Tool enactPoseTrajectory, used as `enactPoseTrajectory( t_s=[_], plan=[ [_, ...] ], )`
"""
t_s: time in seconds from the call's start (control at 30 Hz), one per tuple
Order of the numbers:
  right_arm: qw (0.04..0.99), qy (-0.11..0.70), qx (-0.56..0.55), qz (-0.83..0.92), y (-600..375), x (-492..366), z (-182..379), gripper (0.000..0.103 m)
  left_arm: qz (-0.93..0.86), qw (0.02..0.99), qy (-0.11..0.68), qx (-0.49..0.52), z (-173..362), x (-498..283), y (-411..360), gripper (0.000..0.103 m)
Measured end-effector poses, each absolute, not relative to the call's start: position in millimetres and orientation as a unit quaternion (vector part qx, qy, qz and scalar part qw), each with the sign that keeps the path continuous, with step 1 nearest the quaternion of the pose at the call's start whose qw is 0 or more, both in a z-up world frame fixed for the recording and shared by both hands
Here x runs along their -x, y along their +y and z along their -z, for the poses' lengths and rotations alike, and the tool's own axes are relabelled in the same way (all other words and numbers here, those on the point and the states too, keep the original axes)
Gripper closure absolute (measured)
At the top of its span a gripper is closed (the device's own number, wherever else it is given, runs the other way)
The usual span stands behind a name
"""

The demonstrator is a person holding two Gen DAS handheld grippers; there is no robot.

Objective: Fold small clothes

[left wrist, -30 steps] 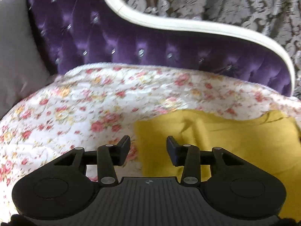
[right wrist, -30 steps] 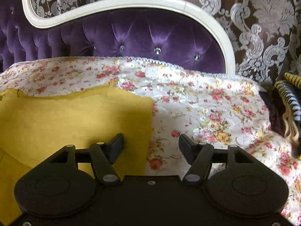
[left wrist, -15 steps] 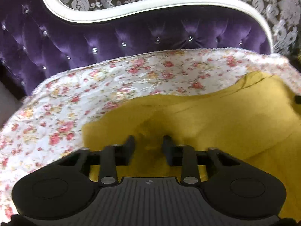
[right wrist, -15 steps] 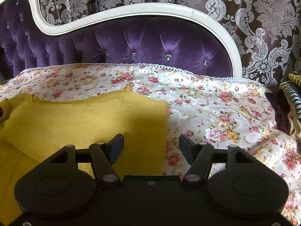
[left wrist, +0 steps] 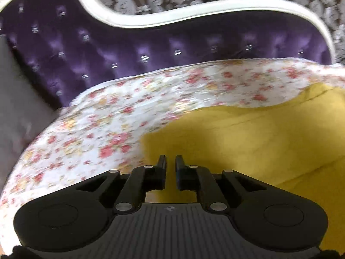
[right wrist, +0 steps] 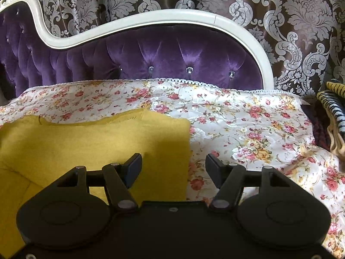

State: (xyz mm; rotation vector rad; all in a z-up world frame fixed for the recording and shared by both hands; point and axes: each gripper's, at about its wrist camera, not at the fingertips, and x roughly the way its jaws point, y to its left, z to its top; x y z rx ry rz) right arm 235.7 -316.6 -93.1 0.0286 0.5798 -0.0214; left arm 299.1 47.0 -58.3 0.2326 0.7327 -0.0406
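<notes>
Cloth of mustard yellow (left wrist: 248, 142) lies spread on a floral bedspread (left wrist: 90, 133) that covers the seat of a purple tufted sofa (right wrist: 172, 51) with a curved white frame (right wrist: 151, 19). In the left wrist view the garment fills the right and lower middle of the picture, its left edge running down toward the left hand-held gripper (left wrist: 170, 164), and the whole view is blurred. The jaws of that gripper are closing and stand almost together, with only a narrow slit between them; yellow fabric shows in the slit, but whether the pads press on it or merely hang over it cannot be told. In the right wrist view the same cloth (right wrist: 97, 138) occupies the left half, its straight right edge running down between the fingers of the right hand-held gripper (right wrist: 173, 168). That gripper's jaws stand wide apart, the left finger over the yellow fabric and the right finger over the flowered bedspread (right wrist: 248, 129), with nothing clamped between them. A patterned brown and silver curtain (right wrist: 291, 21) hangs behind the sofa. At the far right edge lies a pile of striped fabric (right wrist: 332, 103), well apart from the yellow cloth. A grey cushion (left wrist: 15, 99) sits at the left edge of the left wrist view.
</notes>
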Motion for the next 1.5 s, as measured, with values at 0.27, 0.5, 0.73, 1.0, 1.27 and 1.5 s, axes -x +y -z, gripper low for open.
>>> enactPoseTrajectory(
  t_s=[0.27, 0.5, 0.73, 1.0, 1.27, 1.5],
  plan=[
    [0.952, 0.306, 0.005, -0.001, -310.0, -244.5, 105.2, 0.026, 0.052, 0.921, 0.371, -0.105, 71.6, -295.8, 35.3, 0.048],
    [0.945, 0.319, -0.024, 0.071, -334.0, -247.5, 112.7, 0.02, 0.031, 0.929, 0.365, -0.055, 81.0, -293.5, 51.4, 0.025],
    [0.959, 0.282, 0.009, 0.001, -298.3, -275.1, 94.0, 0.019, 0.018, 0.933, 0.358, -0.03, 85.9, -291.9, 56.5, 0.015],
    [0.948, 0.314, -0.047, 0.023, -325.8, -298.2, 119.7, 0.005, 0.012, 0.931, 0.365, 0.017, 92.3, -291.8, 69.2, 0.004],
    [0.945, 0.316, -0.074, 0.038, -344.1, -295.4, 126.7, 0.0, 0.009, 0.934, 0.355, 0.029, 94.0, -289.1, 69.6, 0.001],
    [0.947, 0.308, -0.084, 0.033, -347.0, -294.0, 128.0, 0.0, 0.014, 0.935, 0.352, 0.044, 93.8, -286.9, 73.8, 0.001]
  ],
)
